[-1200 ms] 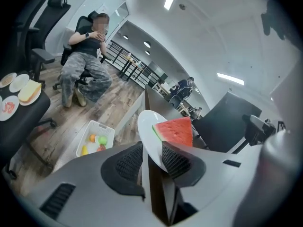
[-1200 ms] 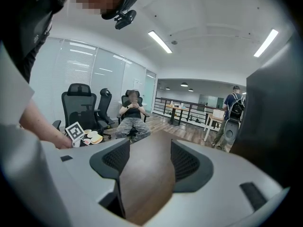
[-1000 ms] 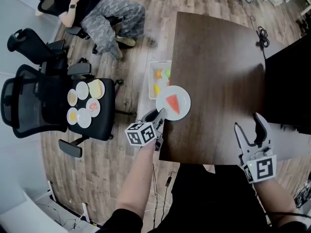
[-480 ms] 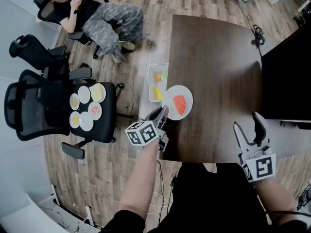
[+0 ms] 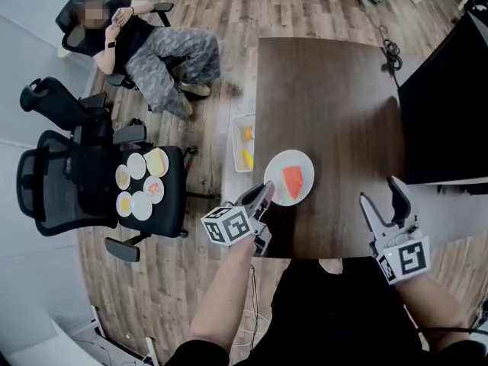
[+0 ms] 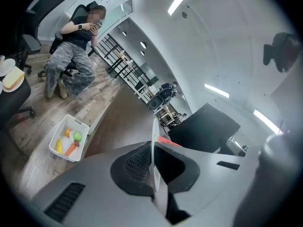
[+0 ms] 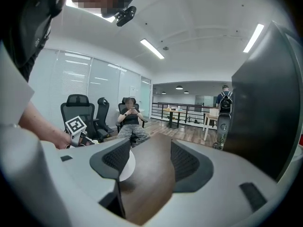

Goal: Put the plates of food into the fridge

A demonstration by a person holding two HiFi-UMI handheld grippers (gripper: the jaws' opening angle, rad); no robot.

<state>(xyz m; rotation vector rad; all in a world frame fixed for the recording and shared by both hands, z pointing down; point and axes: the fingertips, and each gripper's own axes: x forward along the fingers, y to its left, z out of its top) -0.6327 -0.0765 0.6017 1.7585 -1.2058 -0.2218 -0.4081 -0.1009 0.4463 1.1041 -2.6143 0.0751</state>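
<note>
Grip check: my left gripper (image 5: 264, 192) is clenched on the near rim of the white plate (image 5: 279, 168), which carries a red food slice (image 5: 294, 180) at the near-left corner of the tabletop (image 5: 328, 90). My right gripper (image 5: 381, 198) hangs released and empty.

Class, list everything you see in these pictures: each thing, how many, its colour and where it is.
table: one, dark brown, centre
plate: one, white, table's near left edge
food slice: one, red-orange, on that plate
basket: one, white, floor beside table, holding fruit and vegetables
office chairs: three, black, left of table
small plates: about six, white, nearest chair's seat
seated person: one, farthest chair
black unit: one, right of table
left claw: grey, shut on the plate's rim
right claw: grey, open, empty, above table's near right corner
</note>
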